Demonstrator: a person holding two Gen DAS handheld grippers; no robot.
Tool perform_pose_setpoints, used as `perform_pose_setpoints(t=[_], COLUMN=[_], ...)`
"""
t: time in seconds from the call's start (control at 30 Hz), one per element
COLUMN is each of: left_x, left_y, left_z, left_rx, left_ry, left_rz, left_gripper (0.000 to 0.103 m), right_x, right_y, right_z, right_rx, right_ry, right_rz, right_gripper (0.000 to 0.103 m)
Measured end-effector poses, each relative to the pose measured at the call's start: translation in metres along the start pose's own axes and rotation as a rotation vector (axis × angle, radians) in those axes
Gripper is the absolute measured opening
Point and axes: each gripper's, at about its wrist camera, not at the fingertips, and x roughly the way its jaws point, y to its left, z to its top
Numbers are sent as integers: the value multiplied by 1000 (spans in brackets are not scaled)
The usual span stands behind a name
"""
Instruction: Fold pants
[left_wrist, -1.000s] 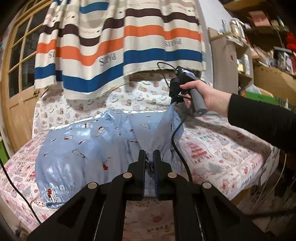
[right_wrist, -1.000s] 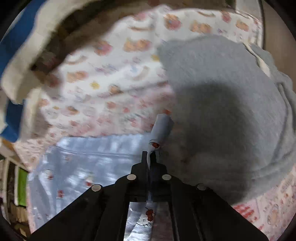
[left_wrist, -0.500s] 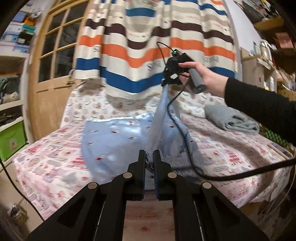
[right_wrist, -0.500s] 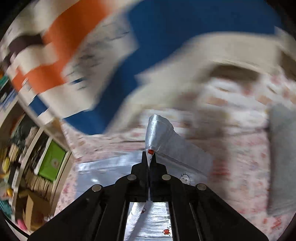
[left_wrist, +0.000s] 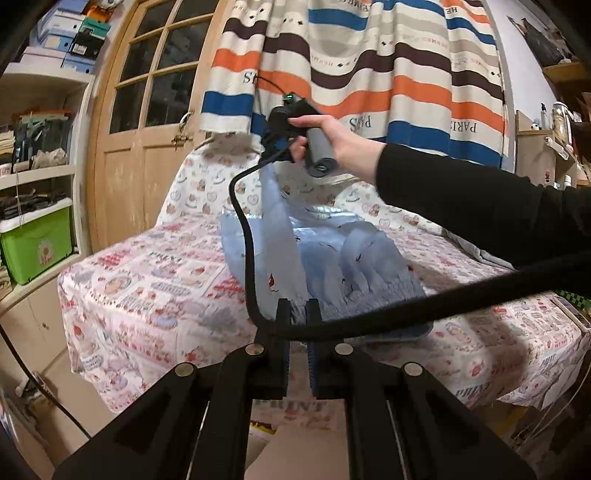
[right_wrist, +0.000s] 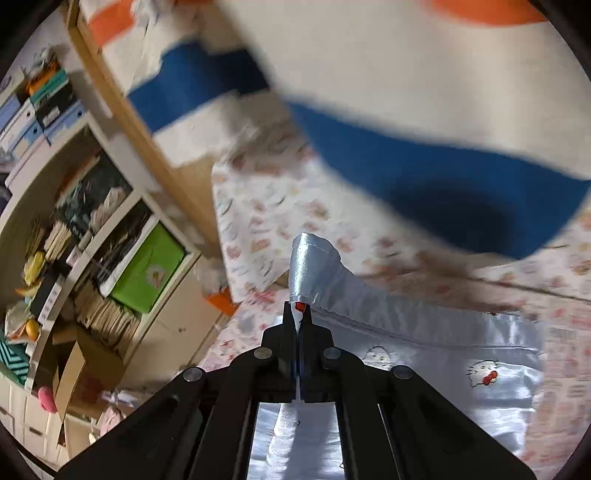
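Both tongs are clamped on the pants (left_wrist: 354, 266). The left tongs (left_wrist: 298, 314) pinch the gathered waistband at the bed's (left_wrist: 147, 295) near edge; the right tongs (right_wrist: 297, 314) grip a leg hem, raised high in front of the striped curtain (left_wrist: 369, 74). The rest of the blue satin lies across the patterned sheet. I'd say the fold goes best if both grips hold firm, the raised hem lands on the waistband, and the black cable (left_wrist: 243, 240) is kept off the cloth.
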Motion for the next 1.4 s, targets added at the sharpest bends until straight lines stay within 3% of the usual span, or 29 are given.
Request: perform_pose_setpoints(t=[0.2, 0.53, 0.6, 0.67, 0.73, 0.83, 0.9, 0.93, 0.97, 1.03, 1.1, 1.27, 1.4], left_x=[3, 4, 3, -5, -11, -14, -11, -9, -7, -5, -5, -17, -20], left_y=[7, 10, 10, 11, 13, 18, 22, 24, 26, 29, 32, 40, 48], left_z=[-5, -7, -8, -8, -8, -7, -7, -6, -7, -7, -5, -3, -2], left_rx=[-18, -19, -13, -8, 18, 52, 62, 60, 54, 38, 13, 20, 64], left_ry=[24, 40, 32, -8, -38, -63, -48, -39, -27, -11, 5, -35, -71], left_rz=[-14, 10, 7, 2, 6, 7, 13, 12, 5, 1, -6, 43, 92], left_gripper=[7, 12, 21, 53, 75, 84, 88, 88, 88, 88, 88, 90, 93], right_x=[57, 103, 108, 107, 99, 64, 35, 22, 8, -28, -52, -111, -166], right_y=[7, 8, 6, 6, 11, 12, 11, 11, 10, 9, 6, -15, -24], right_z=[-15, -34, -38, -40, -37, -32, -30, -30, -30, -34, -32, -34, -56], right_rx=[41, 61, 70, 58, 2, -72, -118, -132, -145, -161, -164, -92, -128], right_ry=[78, 145, 160, 196, 211, 110, 18, -18, -70, -237, -293, -319, -388], right_rz=[18, 61, 66, 53, 26, -16, -36, -45, -57, -79, -79, 71, 90], right_gripper=[0, 0, 1, 1, 1, 2, 11, 33, 67, 90, 90, 90, 90])
